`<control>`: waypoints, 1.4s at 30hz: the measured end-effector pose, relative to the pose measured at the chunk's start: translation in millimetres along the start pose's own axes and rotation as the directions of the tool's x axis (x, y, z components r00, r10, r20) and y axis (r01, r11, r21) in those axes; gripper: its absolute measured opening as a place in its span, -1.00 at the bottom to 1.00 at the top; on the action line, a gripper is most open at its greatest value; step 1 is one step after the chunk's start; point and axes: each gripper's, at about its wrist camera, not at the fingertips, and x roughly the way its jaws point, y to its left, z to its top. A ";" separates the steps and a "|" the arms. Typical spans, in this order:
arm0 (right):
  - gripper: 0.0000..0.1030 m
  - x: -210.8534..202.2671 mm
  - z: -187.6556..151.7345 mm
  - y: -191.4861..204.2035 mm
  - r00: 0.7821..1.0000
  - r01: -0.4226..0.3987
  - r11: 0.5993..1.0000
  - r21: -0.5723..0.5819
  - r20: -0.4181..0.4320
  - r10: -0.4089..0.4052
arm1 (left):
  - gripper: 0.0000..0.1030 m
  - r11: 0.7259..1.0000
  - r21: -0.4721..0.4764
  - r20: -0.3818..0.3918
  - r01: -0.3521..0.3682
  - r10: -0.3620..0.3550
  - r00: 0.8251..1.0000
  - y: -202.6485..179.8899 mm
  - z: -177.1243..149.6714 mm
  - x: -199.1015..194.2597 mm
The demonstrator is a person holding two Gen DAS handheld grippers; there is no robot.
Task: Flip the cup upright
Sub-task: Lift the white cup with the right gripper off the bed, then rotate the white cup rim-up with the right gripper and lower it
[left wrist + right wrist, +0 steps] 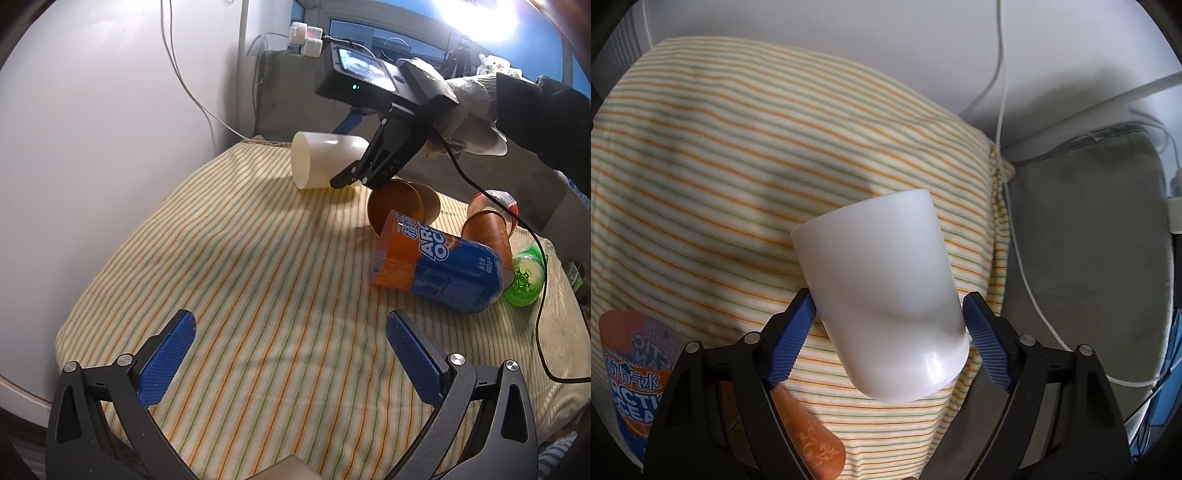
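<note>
A white plastic cup [325,159] lies on its side on the striped cloth [236,280], its mouth facing left in the left wrist view. In the right wrist view the cup [882,291] sits between the blue pads of my right gripper [888,314], base toward the camera; the pads flank its sides and look in contact. My right gripper [345,179] reaches down to the cup from the upper right. My left gripper [290,330] is open and empty over the cloth's near part.
An orange-and-blue Arctic Ocean can [439,262] lies on its side at right, with two brown paper cups [399,206] [487,229] and a green bottle [524,277] near it. A black cable [543,295] runs over the cloth's right edge. A white wall stands to the left.
</note>
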 end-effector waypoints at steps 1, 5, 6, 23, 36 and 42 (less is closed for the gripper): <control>0.62 -3.2 -0.5 -1.2 1.000 0.004 1.000 0.012 0.013 -0.004 | 0.99 1.000 0.001 -0.001 0.002 -0.002 1.000 -0.6 -0.1 -0.2; 0.62 -22.2 -3.1 -1.7 0.998 0.021 0.999 0.046 0.053 -0.023 | 0.99 1.000 0.011 0.010 0.006 -0.006 1.000 -2.5 0.7 -3.6; 0.62 -28.0 -3.1 -3.0 0.997 0.030 0.998 0.057 0.063 -0.034 | 0.99 1.000 0.015 0.016 0.006 -0.007 1.000 -3.1 0.9 -5.0; 0.62 -165.2 -26.9 6.7 0.977 0.083 0.954 0.290 0.164 -0.135 | 0.99 0.998 0.054 0.133 0.021 -0.028 0.991 -17.8 -8.9 -61.3; 0.62 -205.9 -122.5 93.0 0.993 -0.070 0.698 0.713 0.114 -0.017 | 0.99 0.987 0.116 0.114 0.108 -0.121 0.986 -30.6 -20.5 -84.9; 0.62 -202.8 -177.1 129.3 0.981 -0.195 0.440 0.876 0.177 0.083 | 0.99 0.977 0.114 0.086 0.182 -0.192 0.978 -37.8 -27.4 -88.8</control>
